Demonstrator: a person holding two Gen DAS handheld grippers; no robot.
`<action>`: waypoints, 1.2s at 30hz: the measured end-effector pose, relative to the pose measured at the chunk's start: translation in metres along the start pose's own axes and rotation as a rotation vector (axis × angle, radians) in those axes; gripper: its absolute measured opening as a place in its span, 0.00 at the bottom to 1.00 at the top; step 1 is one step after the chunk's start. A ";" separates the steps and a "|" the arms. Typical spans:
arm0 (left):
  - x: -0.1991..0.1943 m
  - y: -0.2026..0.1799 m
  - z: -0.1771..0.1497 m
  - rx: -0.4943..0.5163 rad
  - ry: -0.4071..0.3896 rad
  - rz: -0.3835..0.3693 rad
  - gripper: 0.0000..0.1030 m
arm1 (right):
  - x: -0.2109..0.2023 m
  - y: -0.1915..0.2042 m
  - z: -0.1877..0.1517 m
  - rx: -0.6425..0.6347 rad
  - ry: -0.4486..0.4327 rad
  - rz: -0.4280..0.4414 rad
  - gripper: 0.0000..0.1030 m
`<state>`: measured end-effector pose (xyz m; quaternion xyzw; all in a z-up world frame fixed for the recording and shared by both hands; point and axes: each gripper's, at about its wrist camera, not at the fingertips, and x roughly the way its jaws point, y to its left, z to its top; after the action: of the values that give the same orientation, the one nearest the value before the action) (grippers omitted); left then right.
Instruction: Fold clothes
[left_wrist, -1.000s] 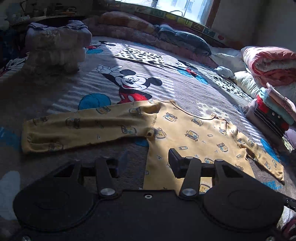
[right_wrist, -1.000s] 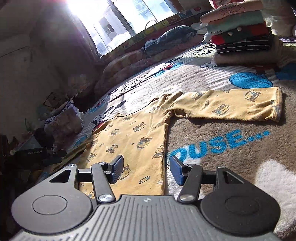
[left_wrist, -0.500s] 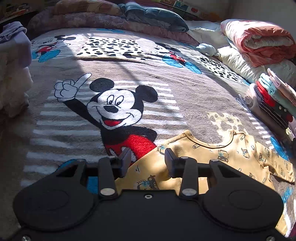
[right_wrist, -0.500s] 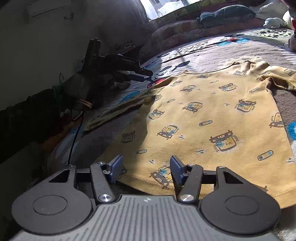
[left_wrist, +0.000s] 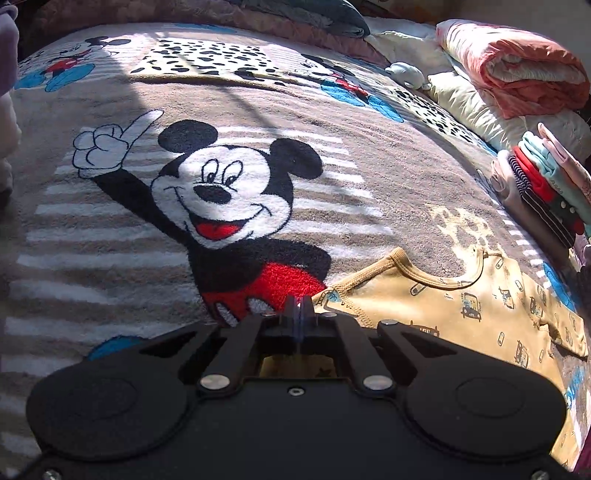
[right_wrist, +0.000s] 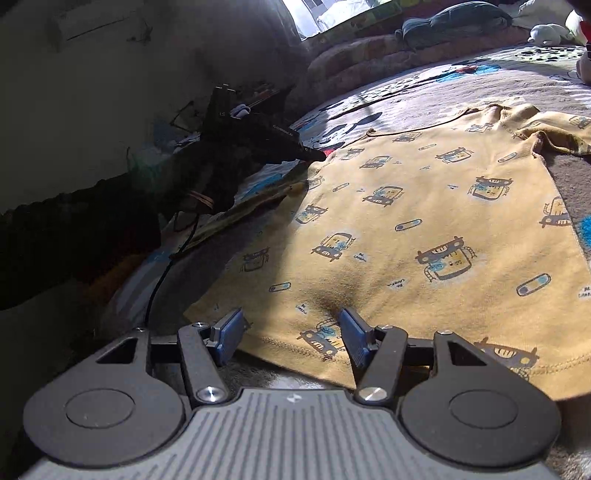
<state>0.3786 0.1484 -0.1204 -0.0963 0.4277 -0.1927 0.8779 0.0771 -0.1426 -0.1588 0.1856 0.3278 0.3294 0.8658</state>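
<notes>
A yellow shirt (right_wrist: 424, 221) with small robot prints lies spread flat on a cartoon mouse blanket (left_wrist: 221, 206). The left gripper (left_wrist: 300, 306) has its jaws pressed together at the shirt's shoulder edge, beside the neckline; whether it pinches the cloth is hidden. The right gripper (right_wrist: 288, 328) is spread wide over the shirt's near hem. Folded clothes (left_wrist: 546, 192) are stacked at far right.
</notes>
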 end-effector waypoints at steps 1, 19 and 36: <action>0.000 0.000 -0.001 -0.002 -0.002 0.003 0.00 | 0.000 0.000 0.000 0.000 0.000 0.000 0.57; -0.185 0.033 -0.104 -0.188 -0.299 0.283 0.21 | -0.032 0.014 -0.006 -0.023 -0.007 -0.056 0.62; -0.123 -0.068 -0.124 0.145 -0.241 0.327 0.21 | -0.043 0.028 -0.025 -0.056 0.021 -0.094 0.65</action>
<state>0.1947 0.1377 -0.0857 0.0154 0.3143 -0.0651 0.9470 0.0229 -0.1500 -0.1420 0.1422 0.3359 0.2992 0.8817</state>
